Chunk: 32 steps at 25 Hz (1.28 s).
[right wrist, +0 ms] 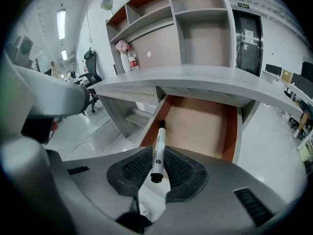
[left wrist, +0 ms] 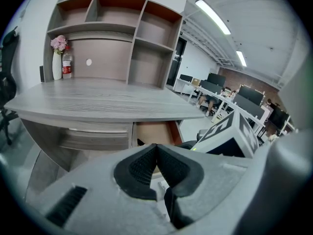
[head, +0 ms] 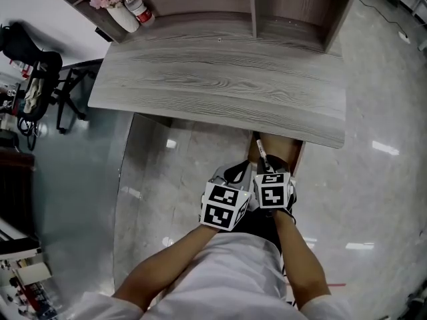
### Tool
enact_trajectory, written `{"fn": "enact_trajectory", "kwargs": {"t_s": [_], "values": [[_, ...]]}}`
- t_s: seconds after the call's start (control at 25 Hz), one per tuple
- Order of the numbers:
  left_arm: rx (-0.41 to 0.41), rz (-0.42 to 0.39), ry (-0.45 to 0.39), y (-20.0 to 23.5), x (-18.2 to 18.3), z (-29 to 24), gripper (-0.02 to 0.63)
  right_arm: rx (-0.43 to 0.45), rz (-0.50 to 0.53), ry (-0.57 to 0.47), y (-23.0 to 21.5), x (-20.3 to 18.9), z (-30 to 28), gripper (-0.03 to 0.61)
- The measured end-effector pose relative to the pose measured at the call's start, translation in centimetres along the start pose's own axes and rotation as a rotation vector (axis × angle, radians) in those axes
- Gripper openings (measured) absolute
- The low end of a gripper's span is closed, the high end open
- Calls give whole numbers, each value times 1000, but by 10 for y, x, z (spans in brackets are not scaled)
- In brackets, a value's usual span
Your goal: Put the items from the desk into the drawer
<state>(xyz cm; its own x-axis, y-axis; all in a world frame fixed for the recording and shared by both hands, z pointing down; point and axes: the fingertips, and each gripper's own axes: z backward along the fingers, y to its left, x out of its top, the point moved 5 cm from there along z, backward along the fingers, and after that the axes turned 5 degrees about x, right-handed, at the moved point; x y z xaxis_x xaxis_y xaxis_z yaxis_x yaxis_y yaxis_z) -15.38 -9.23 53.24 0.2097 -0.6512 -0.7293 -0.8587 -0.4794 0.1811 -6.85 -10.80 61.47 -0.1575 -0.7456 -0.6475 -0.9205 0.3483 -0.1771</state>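
the marker (right wrist: 158, 148) is clamped between the narrowed jaws of the right gripper (right wrist: 157, 170), its tip held over the open drawer (right wrist: 203, 126) beneath the desk (right wrist: 195, 77). the left gripper (left wrist: 156, 155) is pressed together on nothing.

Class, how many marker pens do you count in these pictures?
1. The marker pen is clamped in the right claw, pointing over the open drawer. More may lie hidden in the drawer's back, under the desk.
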Motion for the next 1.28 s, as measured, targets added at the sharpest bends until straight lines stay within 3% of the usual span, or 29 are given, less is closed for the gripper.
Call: {"fn": "enact_trajectory", "kwargs": {"t_s": [0.64,0.96,1.28], "values": [[7,32,-22,21,5,-2,4,-2,42,67,3,-6,-13,67],[-1,44,-45,15,15,10,5,20,23,-19,15,15,29,34],[-3,39,-72,6,32,33,5,37,79,-119,29,58,88,15]]}}
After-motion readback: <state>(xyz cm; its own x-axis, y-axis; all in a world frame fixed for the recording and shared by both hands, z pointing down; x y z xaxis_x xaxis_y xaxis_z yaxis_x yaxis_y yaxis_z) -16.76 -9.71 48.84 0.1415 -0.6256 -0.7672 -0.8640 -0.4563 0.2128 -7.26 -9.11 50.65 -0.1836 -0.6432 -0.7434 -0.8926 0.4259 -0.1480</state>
